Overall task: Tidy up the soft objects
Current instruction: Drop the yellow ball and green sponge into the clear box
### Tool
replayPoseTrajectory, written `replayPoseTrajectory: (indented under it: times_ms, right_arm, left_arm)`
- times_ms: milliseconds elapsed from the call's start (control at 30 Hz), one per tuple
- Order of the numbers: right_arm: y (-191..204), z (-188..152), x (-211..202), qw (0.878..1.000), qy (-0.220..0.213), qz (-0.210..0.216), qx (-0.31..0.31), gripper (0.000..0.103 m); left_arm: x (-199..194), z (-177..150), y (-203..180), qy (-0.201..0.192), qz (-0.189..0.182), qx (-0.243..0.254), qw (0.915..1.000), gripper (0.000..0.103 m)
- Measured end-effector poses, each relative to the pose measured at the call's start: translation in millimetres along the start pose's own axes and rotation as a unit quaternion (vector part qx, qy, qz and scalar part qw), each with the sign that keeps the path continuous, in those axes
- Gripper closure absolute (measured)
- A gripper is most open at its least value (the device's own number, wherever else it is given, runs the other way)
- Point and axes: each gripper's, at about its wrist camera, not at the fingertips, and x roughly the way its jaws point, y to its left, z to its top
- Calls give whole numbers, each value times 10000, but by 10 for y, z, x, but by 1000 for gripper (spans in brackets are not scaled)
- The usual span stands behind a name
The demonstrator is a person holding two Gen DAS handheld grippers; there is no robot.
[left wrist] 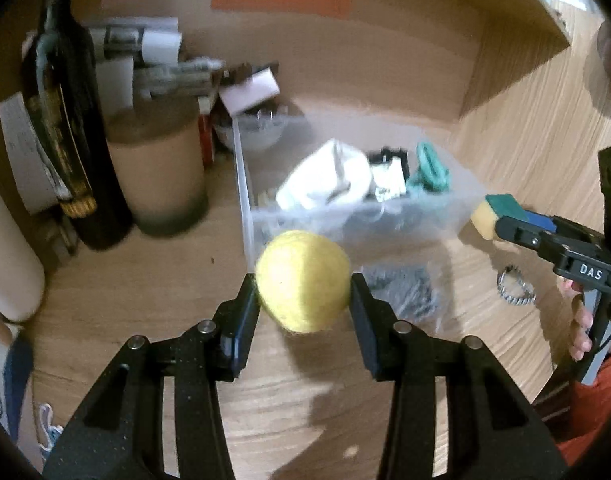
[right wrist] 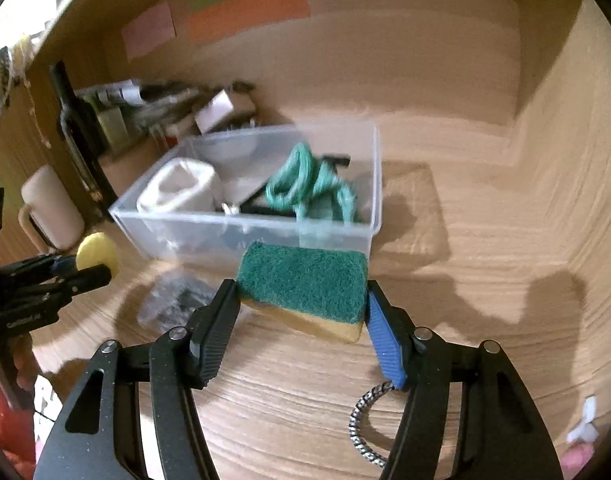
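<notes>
My left gripper (left wrist: 304,282) is shut on a yellow soft ball (left wrist: 303,280) and holds it above the wooden desk, just in front of a clear plastic bin (left wrist: 249,224). My right gripper (right wrist: 301,292) is shut on a green-and-yellow sponge (right wrist: 305,286) in front of the same bin (right wrist: 241,228). The bin holds a white soft item (right wrist: 181,190), a teal cord (right wrist: 313,188) and dark bits. In the left wrist view the right gripper (left wrist: 493,220) with the sponge (left wrist: 493,210) is at the right. In the right wrist view the left gripper (right wrist: 93,268) with the ball (right wrist: 95,252) is at the left.
A dark bottle (left wrist: 65,128), a tan canister (left wrist: 157,176) and stacked clutter stand left of the bin. A clear bag of dark bits (left wrist: 409,292) and a metal ring (right wrist: 365,424) lie on the desk in front. A white mug (right wrist: 51,208) stands left.
</notes>
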Motion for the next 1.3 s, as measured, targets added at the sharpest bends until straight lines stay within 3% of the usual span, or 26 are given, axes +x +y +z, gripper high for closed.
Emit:
replayPoseTrajectory:
  times_ms: [367, 600, 900, 1300]
  right_arm:
    - [110, 333, -399, 9962, -873, 32, -62, 44]
    - [263, 575, -397, 9927, -1164, 127, -274, 44]
    - [387, 806, -93, 9940, -976, 174, -456, 44]
    - [414, 925, 521, 9981, -309, 51, -530, 44]
  left_arm:
    - [-202, 497, -38, -738, 138, 16, 9972, 59]
    - [-121, 769, -48, -870, 158, 5, 9961, 59]
    - [184, 1016, -28, -670, 199, -46, 9975, 59]
    - [805, 1106, 26, -84, 450, -28, 9989, 59]
